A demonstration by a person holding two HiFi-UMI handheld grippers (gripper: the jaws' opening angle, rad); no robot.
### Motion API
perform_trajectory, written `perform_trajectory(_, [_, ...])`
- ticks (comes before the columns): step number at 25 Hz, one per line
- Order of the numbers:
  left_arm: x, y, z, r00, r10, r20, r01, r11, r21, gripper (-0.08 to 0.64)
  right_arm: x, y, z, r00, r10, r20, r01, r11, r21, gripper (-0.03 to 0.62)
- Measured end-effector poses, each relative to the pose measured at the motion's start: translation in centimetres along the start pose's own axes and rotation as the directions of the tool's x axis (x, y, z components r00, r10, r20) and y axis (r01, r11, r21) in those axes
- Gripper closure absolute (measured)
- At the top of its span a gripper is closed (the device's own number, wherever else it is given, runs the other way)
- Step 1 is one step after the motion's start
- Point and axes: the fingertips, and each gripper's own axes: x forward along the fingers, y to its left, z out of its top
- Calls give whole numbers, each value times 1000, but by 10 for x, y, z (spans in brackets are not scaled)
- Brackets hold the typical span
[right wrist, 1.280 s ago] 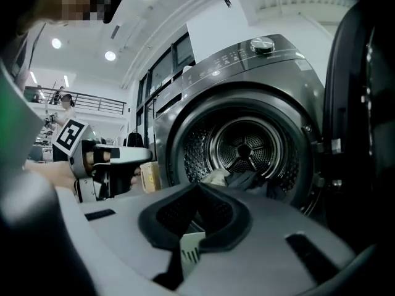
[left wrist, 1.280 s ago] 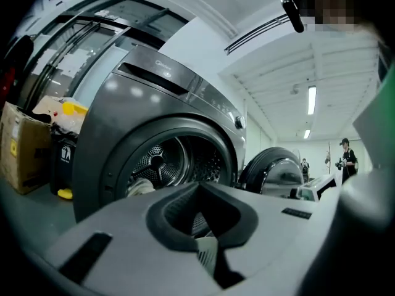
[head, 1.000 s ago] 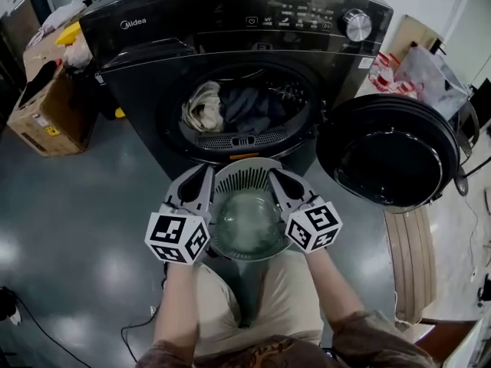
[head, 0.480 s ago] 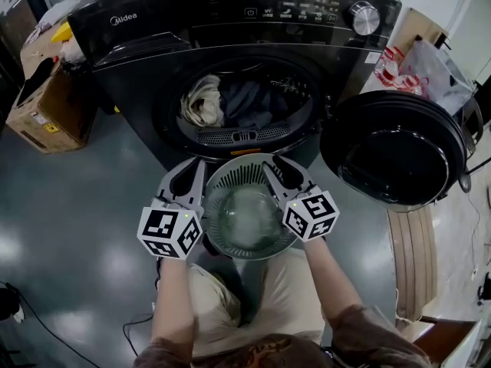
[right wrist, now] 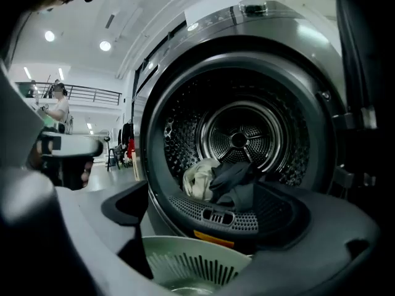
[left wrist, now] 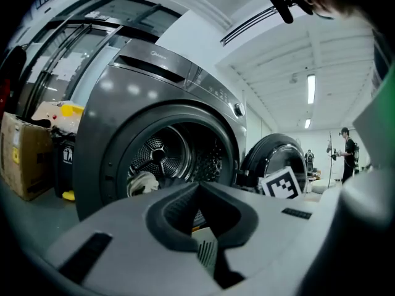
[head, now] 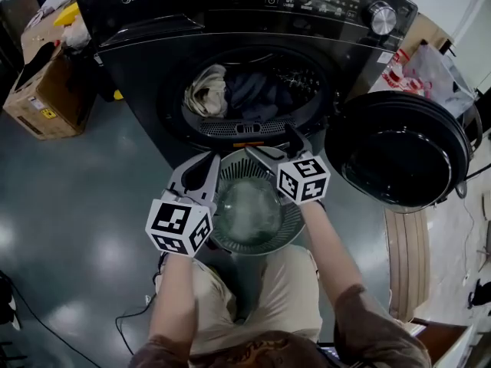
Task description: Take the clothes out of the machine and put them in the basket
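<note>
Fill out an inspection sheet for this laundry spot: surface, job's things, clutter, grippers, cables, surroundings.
Surface: glossy grey floor.
Job's things: machine, its door swung open to the right; beige cloth and dark cloth in the drum; green basket in front of the machine, no clothes in it.
Clutter: cardboard box left of the machine; bags right of it.
Grippers: left gripper shut on the basket's rim; right gripper jaws opening, gripping nothing, over the basket's far rim.
Cables: black cable on the floor, lower left.
Surroundings: person far off in the hall.
</note>
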Motion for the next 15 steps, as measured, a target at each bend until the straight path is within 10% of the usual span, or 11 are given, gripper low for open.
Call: perform_trajectory(15, [3, -7, -1, 999, -47, -4, 46, 998, -52, 555, 107, -75, -39, 968, -152, -198, 136, 987, -88, 124])
